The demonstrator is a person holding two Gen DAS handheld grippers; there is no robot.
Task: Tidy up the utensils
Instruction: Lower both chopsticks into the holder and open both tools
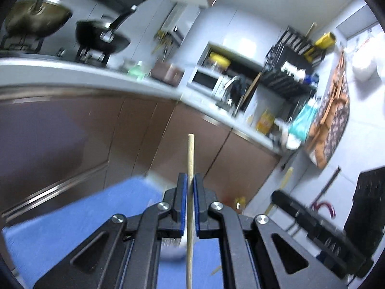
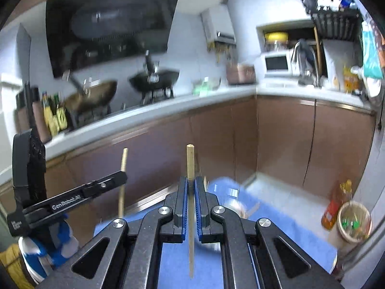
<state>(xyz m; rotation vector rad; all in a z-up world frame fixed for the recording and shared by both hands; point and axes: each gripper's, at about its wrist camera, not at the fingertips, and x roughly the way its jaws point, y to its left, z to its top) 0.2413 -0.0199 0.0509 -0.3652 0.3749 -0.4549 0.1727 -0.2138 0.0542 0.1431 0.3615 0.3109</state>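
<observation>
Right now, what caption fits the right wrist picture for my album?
Right gripper pinching a thin wooden chopstick upright, left gripper holding another beside it, above a blue mat.

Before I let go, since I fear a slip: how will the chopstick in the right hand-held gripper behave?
The chopstick looks thin, straight and wooden, so probably stiff and light. Its round end suggests it may roll once laid down. The right hand-held gripper pinches it mid-length only, so it could pivot.
</observation>
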